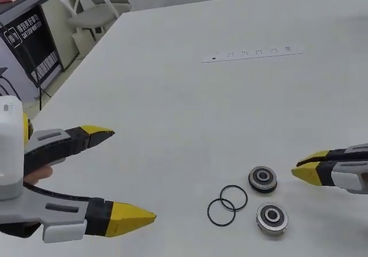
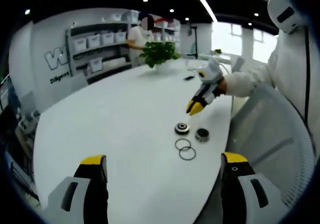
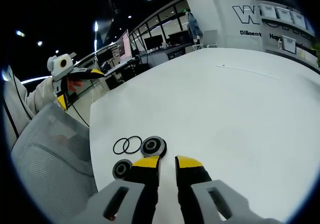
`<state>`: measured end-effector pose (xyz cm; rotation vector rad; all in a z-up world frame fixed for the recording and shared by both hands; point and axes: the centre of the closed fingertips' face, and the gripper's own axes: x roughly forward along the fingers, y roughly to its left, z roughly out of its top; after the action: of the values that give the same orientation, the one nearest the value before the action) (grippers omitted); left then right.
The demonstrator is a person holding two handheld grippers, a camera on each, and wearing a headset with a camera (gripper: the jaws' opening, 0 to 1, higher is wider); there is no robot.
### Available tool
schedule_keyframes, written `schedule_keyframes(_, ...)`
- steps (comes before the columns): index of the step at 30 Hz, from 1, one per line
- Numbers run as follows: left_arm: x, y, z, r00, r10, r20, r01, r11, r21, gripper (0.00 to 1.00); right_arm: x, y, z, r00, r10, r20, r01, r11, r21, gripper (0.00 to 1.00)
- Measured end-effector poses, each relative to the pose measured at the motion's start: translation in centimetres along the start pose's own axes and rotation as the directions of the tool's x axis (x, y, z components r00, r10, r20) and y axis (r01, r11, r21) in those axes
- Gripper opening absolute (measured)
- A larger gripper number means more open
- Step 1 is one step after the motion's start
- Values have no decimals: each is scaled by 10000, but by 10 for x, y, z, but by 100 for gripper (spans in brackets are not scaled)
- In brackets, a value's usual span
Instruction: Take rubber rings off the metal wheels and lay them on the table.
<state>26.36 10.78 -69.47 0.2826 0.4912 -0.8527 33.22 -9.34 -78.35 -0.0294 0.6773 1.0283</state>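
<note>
White table (image 1: 172,96) holds two rubber rings (image 1: 221,198) beside two metal wheels (image 1: 263,179); left claw (image 1: 132,175) gapes empty, right claw (image 1: 296,169) nearly closed, empty

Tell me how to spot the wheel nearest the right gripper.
On the white table, near its front edge, lie two wheels and two black rings. Pick the wheel farther from the person, beside the right gripper; the other wheel lies nearer the edge.

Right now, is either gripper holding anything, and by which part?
Nothing is held. The left gripper is open, the right gripper shut on nothing; rubber rings and metal wheels lie free on the table.
</note>
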Motion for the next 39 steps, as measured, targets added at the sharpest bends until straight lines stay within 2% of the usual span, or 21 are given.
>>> schedule_keyframes(9,12,-2,20,9995,-293,90,289,9985,471,96,0,3,-8,10000,67,-27,-66,9999,139,10)
schedule_keyframes(15,22,-6,29,9985,-547,84,539,9956,765,95,-1,5,-9,9999,106,-7,-106,9999,40,13)
schedule_keyframes(19,29,-8,33,9974,-711,96,700,9940,837,95,-1,5,-12,9999,85,-102,-85,9999,-94,15)
schedule_keyframes(31,47,-13,46,9921,-1240,167,1218,9876,986,96,-2,4,-18,9998,-11,-173,5,9995,-326,30)
schedule_keyframes(39,59,-19,47,9875,-1577,34,1563,9811,1137,95,3,12,-25,9974,78,-710,-169,9916,-1279,40)
